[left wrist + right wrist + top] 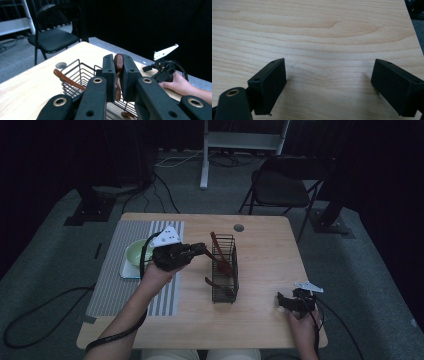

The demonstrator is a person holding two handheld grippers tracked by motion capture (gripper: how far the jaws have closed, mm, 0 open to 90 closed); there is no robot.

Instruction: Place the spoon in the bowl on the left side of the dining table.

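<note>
Where carpet spreads — wooden table (260, 320) stands.

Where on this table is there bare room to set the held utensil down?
Bare wood lies between the wire basket and the right gripper, and along the table's far edge. It is crowded on the striped mat, with the green bowl beside the left gripper.

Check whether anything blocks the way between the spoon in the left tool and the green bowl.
Nothing visible does. The left tool grips the brown spoon above the wire basket; the green bowl sits just behind it on the striped mat.
</note>
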